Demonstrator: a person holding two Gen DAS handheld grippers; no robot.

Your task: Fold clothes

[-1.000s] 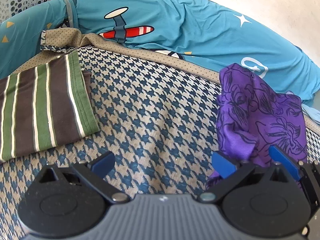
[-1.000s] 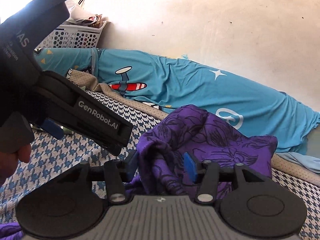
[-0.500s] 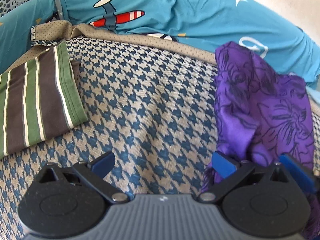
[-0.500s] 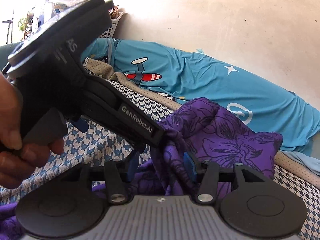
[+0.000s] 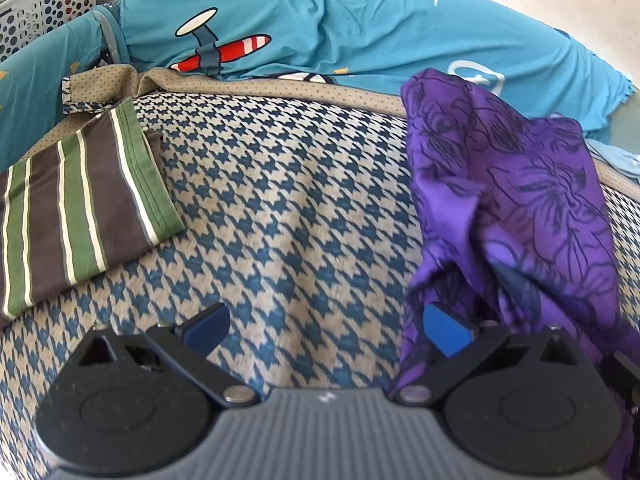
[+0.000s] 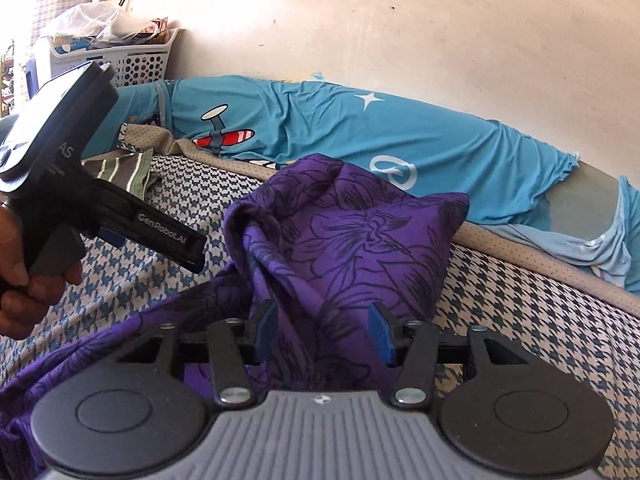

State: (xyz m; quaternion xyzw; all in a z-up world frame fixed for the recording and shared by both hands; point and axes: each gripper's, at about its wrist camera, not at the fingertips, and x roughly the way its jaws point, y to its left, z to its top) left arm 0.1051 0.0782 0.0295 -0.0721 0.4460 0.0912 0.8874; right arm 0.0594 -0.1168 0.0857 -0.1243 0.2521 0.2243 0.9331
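One striped shirt [image 5: 76, 204] already lies folded, well off to the side of the left gripper [image 5: 324, 326], whose fingers stand wide. The purple cloth [image 6: 344, 236] bunches between the right gripper [image 6: 322, 330] fingers, seemingly pinched, and is not yet folded.

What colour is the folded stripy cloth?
Brown and green with thin white stripes, clearest in the left wrist view.
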